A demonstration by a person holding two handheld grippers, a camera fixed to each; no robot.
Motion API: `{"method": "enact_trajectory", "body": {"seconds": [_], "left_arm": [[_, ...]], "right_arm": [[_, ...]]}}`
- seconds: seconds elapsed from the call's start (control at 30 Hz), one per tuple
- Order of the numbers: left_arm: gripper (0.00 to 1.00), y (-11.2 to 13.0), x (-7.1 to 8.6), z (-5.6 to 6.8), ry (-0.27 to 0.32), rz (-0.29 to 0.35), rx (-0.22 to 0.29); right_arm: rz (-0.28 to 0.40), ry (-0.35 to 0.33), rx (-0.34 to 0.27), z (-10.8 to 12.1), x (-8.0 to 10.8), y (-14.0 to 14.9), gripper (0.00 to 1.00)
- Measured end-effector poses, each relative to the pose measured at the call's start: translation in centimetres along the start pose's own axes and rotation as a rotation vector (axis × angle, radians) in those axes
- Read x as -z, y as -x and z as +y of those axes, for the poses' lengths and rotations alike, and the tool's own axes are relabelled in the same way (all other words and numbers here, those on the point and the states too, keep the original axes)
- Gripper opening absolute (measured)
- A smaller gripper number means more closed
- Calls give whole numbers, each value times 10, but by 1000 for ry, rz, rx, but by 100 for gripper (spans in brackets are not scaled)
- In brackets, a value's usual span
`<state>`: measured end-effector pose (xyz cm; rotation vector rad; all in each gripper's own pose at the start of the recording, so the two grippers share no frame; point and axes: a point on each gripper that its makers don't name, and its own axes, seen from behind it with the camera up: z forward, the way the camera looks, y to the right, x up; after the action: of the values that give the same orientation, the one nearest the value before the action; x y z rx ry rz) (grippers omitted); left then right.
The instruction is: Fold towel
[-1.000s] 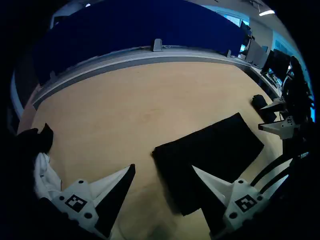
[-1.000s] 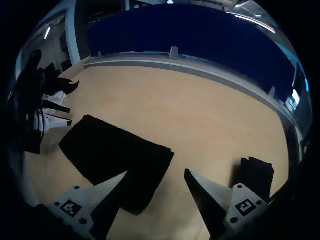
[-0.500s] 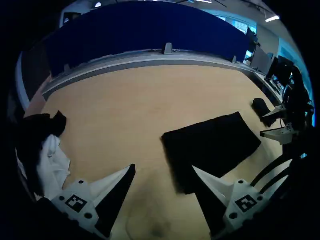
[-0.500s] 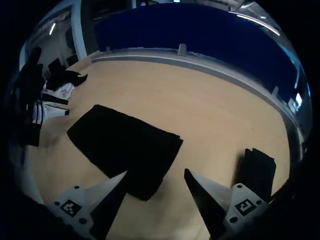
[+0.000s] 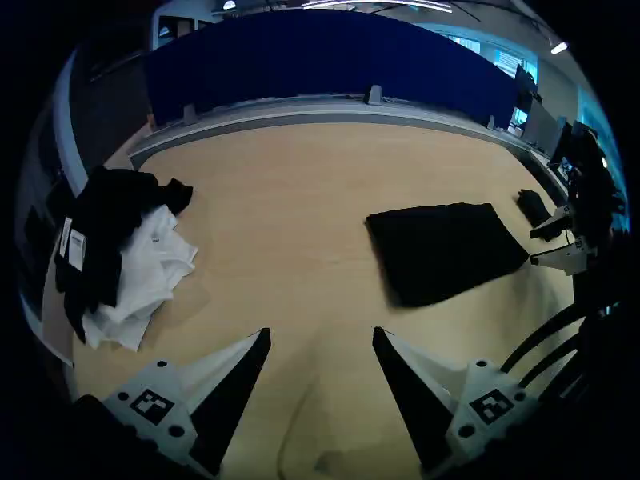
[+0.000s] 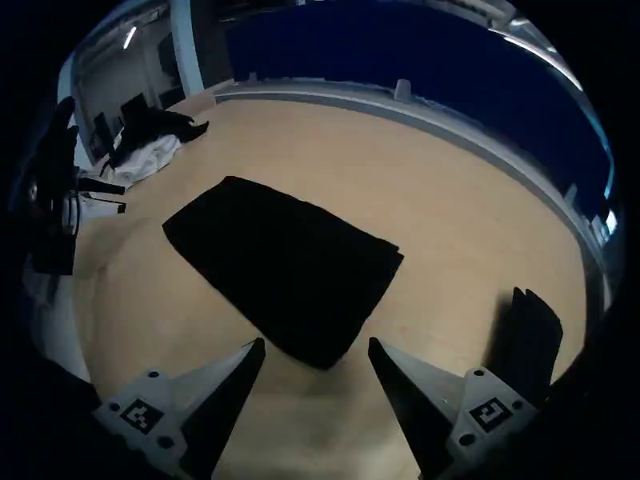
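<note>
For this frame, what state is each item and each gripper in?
black towel: looks folded, lying flat on the table, not gripped.
clothes pile: crumpled, black and white pieces heaped together.
dark stack: folded, set apart from the towel.
left gripper: open, holding nothing.
right gripper: open, holding nothing.

Dim bluish light from ceiling strips; soft shadows; strong fisheye bending at edges

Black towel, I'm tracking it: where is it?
Right gripper view: the black towel lies flat on the table ahead of the right gripper, left of a folded stack.
</note>
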<state>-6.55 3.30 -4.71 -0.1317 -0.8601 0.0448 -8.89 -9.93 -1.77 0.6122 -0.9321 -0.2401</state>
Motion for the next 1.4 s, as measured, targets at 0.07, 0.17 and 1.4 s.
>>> {"method": "enact_trajectory", "body": {"seconds": [0.07, 0.17, 1.4], "left_arm": [[95, 5, 5, -4, -11, -1, 13], [95, 9, 14, -7, -21, 4, 28], [95, 47, 67, -24, -74, -4, 114]], "right_arm": [[-8, -4, 9, -1, -1, 2, 100], [-23, -17, 18, -4, -3, 7, 96], [-99, -33, 76, 2, -15, 30, 7]]}}
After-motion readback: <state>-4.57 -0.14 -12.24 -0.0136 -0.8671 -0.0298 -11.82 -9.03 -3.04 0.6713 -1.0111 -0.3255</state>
